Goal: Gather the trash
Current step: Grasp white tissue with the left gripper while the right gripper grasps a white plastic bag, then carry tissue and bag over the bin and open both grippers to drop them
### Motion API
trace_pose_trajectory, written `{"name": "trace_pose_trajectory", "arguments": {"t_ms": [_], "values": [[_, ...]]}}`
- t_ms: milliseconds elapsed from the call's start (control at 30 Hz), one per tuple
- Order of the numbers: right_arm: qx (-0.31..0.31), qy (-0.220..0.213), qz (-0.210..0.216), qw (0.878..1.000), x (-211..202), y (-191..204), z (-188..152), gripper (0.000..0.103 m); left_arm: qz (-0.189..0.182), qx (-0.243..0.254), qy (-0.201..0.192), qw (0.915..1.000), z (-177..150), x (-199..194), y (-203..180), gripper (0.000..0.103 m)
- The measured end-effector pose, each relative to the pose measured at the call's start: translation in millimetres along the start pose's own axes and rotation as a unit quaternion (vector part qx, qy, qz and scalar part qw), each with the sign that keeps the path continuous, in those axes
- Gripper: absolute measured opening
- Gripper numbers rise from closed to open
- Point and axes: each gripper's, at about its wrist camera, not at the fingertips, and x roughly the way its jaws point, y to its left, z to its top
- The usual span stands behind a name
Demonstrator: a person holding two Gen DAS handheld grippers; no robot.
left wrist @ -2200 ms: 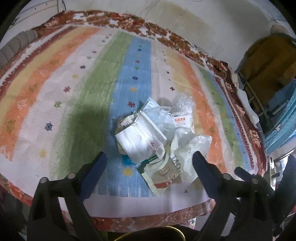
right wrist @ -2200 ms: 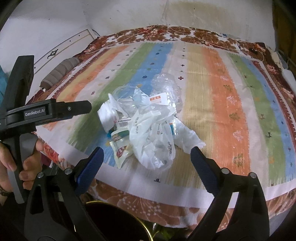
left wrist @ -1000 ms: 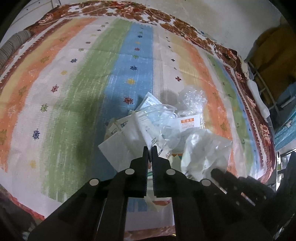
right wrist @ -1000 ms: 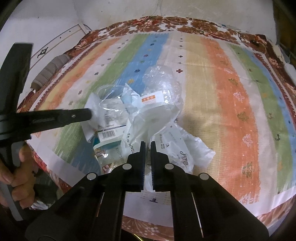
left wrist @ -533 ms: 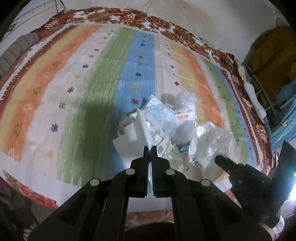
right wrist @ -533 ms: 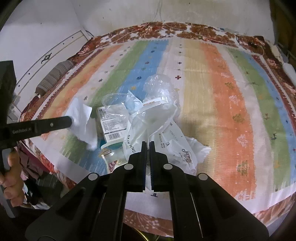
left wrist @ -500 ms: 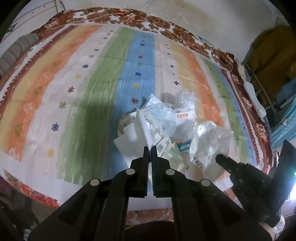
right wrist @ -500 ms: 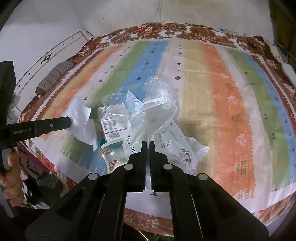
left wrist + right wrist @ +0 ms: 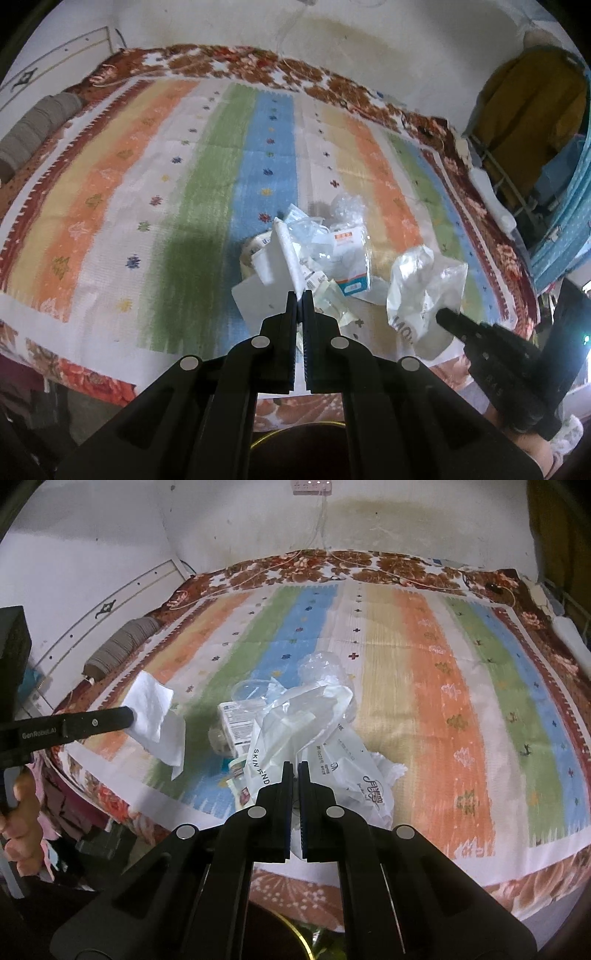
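A pile of trash [image 9: 255, 716] lies on the striped mat: clear plastic, small cartons and printed wrappers. My left gripper [image 9: 300, 295] is shut on a white paper tissue [image 9: 279, 258] and holds it lifted above the pile; the tissue also shows in the right wrist view [image 9: 157, 716]. My right gripper [image 9: 295, 766] is shut on a white printed plastic bag [image 9: 295, 723], raised off the mat; the bag also shows in the left wrist view [image 9: 424, 284], with the right gripper [image 9: 443, 314] at it.
The striped mat [image 9: 461, 720] covers a bed with a floral border. A round bin rim [image 9: 295, 934] shows below the near edge. A grey roll [image 9: 118, 646] lies at the left. Cloth and a rack [image 9: 524, 122] stand at the right.
Both grippers closed on the trash and lifted. The left has pulled the tissue up and left of the pile; the right has raised the plastic bag higher and back.
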Motion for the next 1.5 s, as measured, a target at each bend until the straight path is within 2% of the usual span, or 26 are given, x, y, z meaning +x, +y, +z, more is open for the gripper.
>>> {"name": "trace_pose_trajectory", "arguments": {"t_ms": [300, 500, 733, 1000, 1500], "values": [[-0.019, -0.018, 0.000, 1.000, -26, 19, -17, 0.002, -0.025, 0.001, -0.014, 0.9996, -20, -29, -5, 0.002], [-0.027, -0.021, 0.006, 0.999, -38, 34, -38, 0.002, -0.023, 0.013, -0.036, 0.9990, -42, -48, -11, 0.002], [-0.028, -0.028, 0.003, 0.999, -50, 37, -55, 0.002, -0.032, 0.026, -0.043, 0.9983, -64, -61, -19, 0.002], [-0.013, -0.030, 0.022, 0.999, -63, 40, -78, 0.002, -0.047, 0.027, -0.050, 0.9973, -87, -74, -19, 0.002], [0.006, -0.008, 0.049, 0.999, -75, 46, -125, 0.002, -0.081, 0.043, -0.048, 0.9946, -141, -91, -25, 0.002]]}}
